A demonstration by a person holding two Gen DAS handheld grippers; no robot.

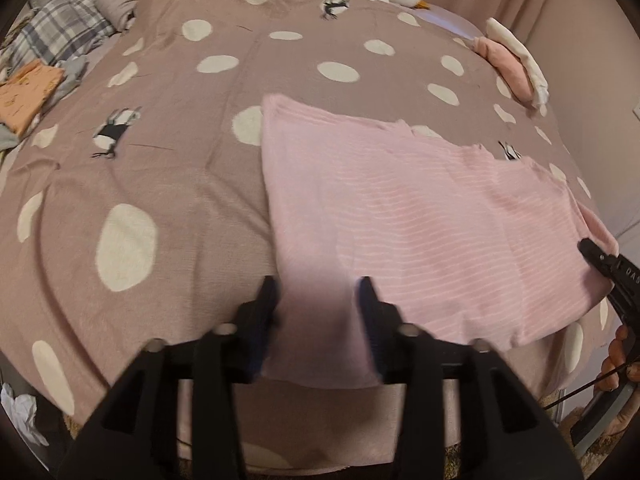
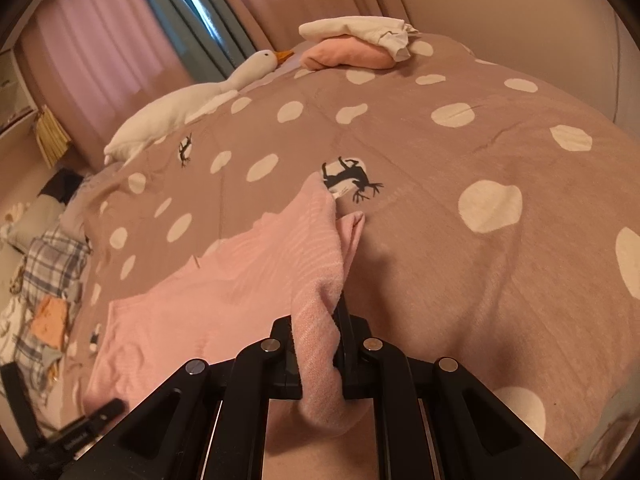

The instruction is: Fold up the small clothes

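Note:
A pale pink striped garment (image 1: 420, 216) lies spread flat on the dotted mauve bed cover (image 1: 160, 160). My left gripper (image 1: 318, 300) stands open over the garment's near left corner. The cloth lies between its fingers, but the pads do not press on it. My right gripper (image 2: 338, 320) is shut on the garment's right edge (image 2: 320, 312), and a fold of the cloth drapes over its left finger. In the left wrist view the right gripper (image 1: 596, 256) shows at the garment's right corner. The left gripper (image 2: 104, 410) shows at the lower left of the right wrist view.
A folded pink and white stack (image 1: 512, 60) sits at the far right of the bed. A white goose plush (image 2: 192, 96) lies along the far edge. Loose plaid and orange clothes (image 1: 40, 60) are heaped at the left. Curtains hang behind.

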